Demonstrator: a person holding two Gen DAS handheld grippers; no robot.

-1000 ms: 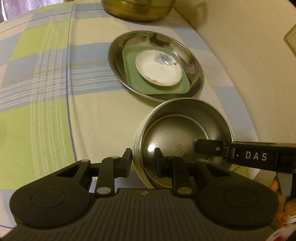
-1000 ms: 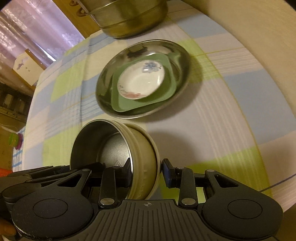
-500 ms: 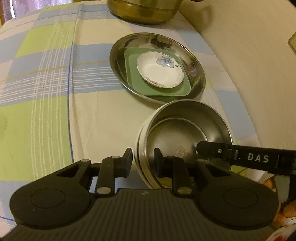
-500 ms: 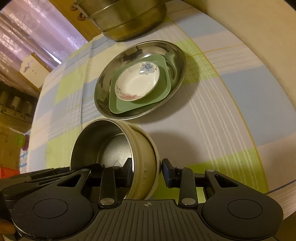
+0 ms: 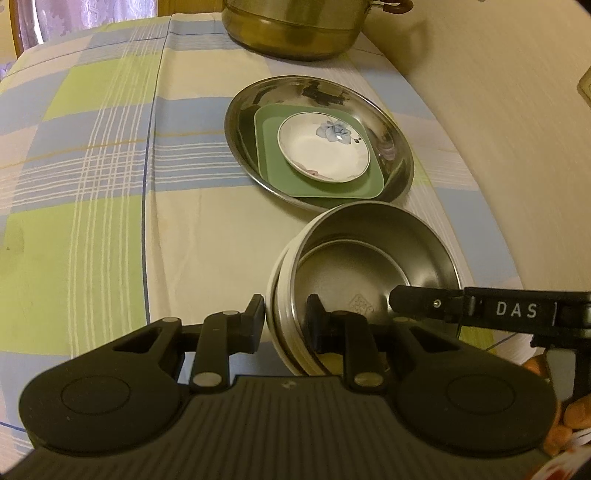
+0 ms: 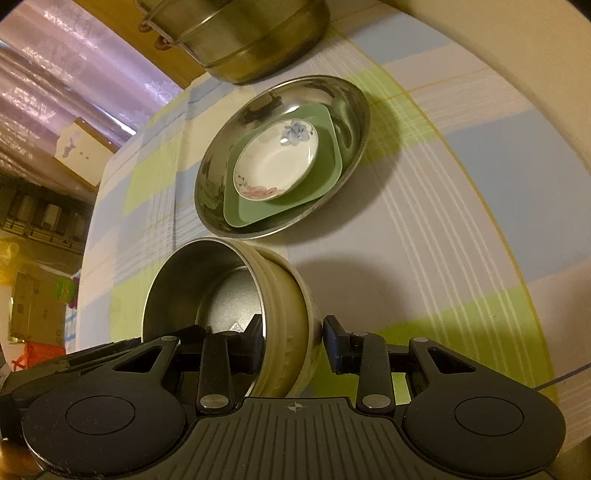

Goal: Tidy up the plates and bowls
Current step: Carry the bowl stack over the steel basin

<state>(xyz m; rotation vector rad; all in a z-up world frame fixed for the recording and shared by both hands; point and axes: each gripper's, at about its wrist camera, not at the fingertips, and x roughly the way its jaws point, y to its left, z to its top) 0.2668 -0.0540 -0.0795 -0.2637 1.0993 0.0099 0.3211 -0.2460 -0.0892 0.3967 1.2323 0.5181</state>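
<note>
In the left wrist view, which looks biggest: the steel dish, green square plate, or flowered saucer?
1. steel dish
2. green square plate
3. flowered saucer
They sit nested together, so camera nearness hardly skews this.

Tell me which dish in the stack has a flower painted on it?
The small white saucer on top: it has a blue flower near its rim. The square green plate beneath and the wide steel plate under both are plain.

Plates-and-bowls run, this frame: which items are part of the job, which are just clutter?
Job items:
- steel bowl, rim clamped by left gripper and right gripper
- steel plate
- green square plate in it
- flowered white dish on top

Just lying about:
- large metal pot at the far edge
- checked tablecloth
- cardboard box beyond the table
</note>
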